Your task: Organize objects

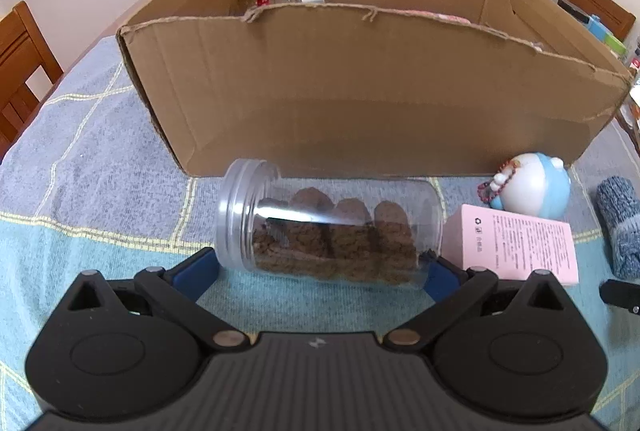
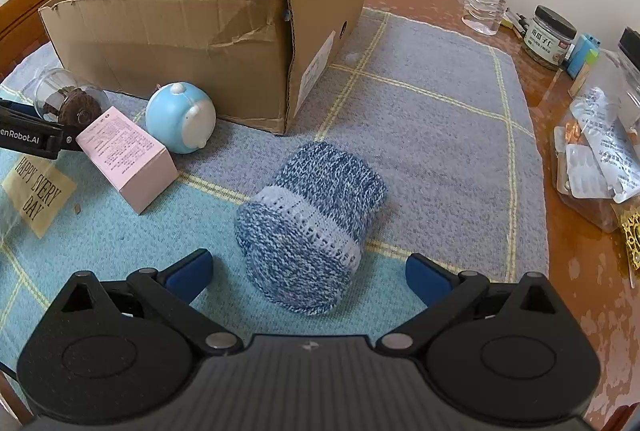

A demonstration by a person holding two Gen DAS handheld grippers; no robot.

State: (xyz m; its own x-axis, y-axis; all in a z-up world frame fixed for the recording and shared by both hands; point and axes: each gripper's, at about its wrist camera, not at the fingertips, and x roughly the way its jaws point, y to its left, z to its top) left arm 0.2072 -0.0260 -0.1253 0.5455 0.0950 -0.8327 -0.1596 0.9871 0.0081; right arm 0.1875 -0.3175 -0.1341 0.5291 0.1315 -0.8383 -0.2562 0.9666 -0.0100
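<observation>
Both grippers spread wide, left (image 1: 320, 271) flanking clear jar (image 1: 328, 227) (perhaps touching), right (image 2: 308, 275) around knitted roll (image 2: 310, 231).

Left gripper (image 1: 322, 269) low and level, blue-padded fingers (image 1: 198, 271) spread wide apart, nothing clamped between them, right gripper (image 2: 308, 273) low and level too, blue fingers (image 2: 188, 273) likewise splayed wide, gripping nothing

A wooden table (image 2: 576, 263) carries a blue-grey checked cloth (image 2: 432, 135), on which lie a cardboard box (image 2: 192, 43), a clear jar (image 1: 328, 231), a pink carton (image 2: 128, 159), a round blue toy (image 2: 180, 117) and a knitted roll (image 2: 312, 227).
</observation>
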